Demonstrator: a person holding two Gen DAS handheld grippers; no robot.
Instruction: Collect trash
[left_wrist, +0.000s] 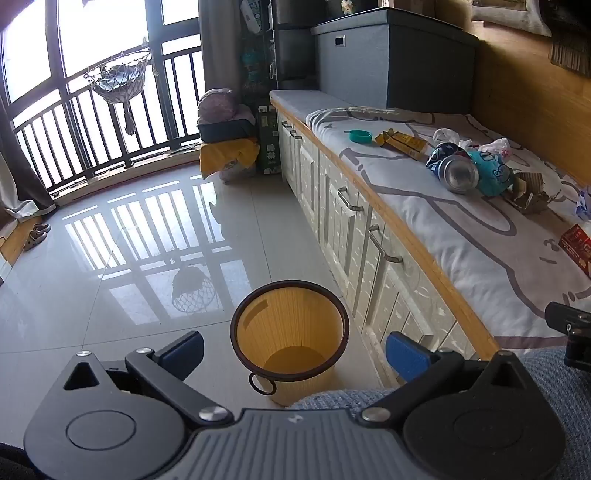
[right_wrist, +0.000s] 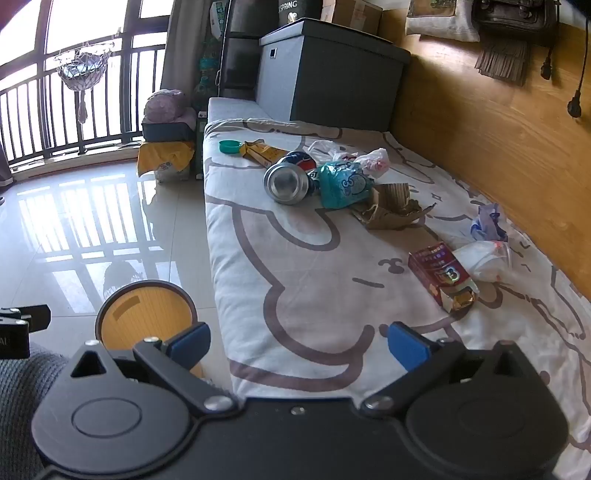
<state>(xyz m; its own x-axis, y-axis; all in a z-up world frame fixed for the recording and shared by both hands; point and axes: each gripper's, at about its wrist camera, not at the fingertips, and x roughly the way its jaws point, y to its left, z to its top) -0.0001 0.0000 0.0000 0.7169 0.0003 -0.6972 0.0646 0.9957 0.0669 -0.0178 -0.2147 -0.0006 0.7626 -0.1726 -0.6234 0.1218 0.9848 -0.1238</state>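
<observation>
A yellow waste bin (left_wrist: 290, 334) with a dark rim stands on the floor beside the bench, and nothing shows inside it. My left gripper (left_wrist: 295, 354) hangs open just above and in front of it. On the bench cushion (right_wrist: 295, 280) lies trash: a drink can (right_wrist: 287, 183) on its side, a teal wrapper (right_wrist: 341, 184), torn cardboard (right_wrist: 388, 210), a red carton (right_wrist: 441, 277), a yellow box (right_wrist: 260, 151), a green lid (right_wrist: 229, 146) and white plastic bags (right_wrist: 373, 160). My right gripper (right_wrist: 299, 345) is open over the cushion's near edge, with nothing between its fingers.
White cabinet doors with metal handles (left_wrist: 347, 199) run under the bench. A grey storage box (left_wrist: 391, 62) stands at its far end. Glossy tiled floor (left_wrist: 129, 240) stretches left toward the balcony railing (left_wrist: 92, 122). A wooden wall (right_wrist: 498, 140) backs the bench. A knitted sleeve (left_wrist: 554, 398) shows at right.
</observation>
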